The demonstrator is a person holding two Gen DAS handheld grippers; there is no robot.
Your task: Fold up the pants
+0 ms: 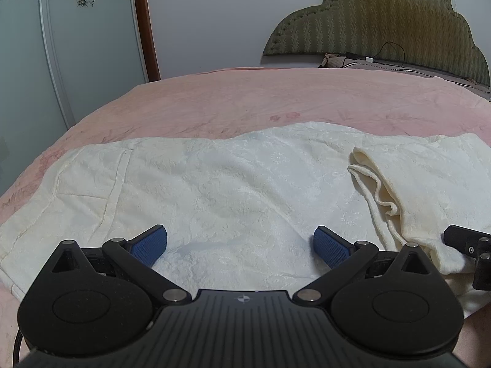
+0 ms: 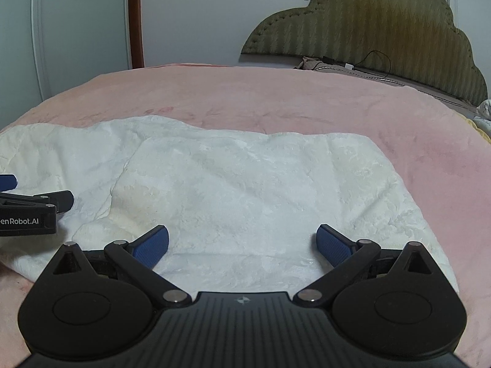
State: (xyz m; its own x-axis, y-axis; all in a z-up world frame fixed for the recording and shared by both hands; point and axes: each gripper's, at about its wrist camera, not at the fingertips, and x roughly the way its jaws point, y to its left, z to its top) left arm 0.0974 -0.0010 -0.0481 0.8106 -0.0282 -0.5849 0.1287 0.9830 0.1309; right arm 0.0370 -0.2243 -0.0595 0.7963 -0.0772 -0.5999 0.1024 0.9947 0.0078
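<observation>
I'm hovering both grippers over cream pants (image 1: 214, 184) lying flat across the pink bed (image 1: 245, 98). Left gripper (image 1: 240, 247) fingers are spread wide apart, gripping nothing; right gripper (image 2: 242, 245) the same. One end is already doubled over at 3 o'clock in the left view. Fabric looks soft, light, limp and probably drapes, so I'm judging to pinch both layers at the near hem edge, 6 o'clock.
</observation>
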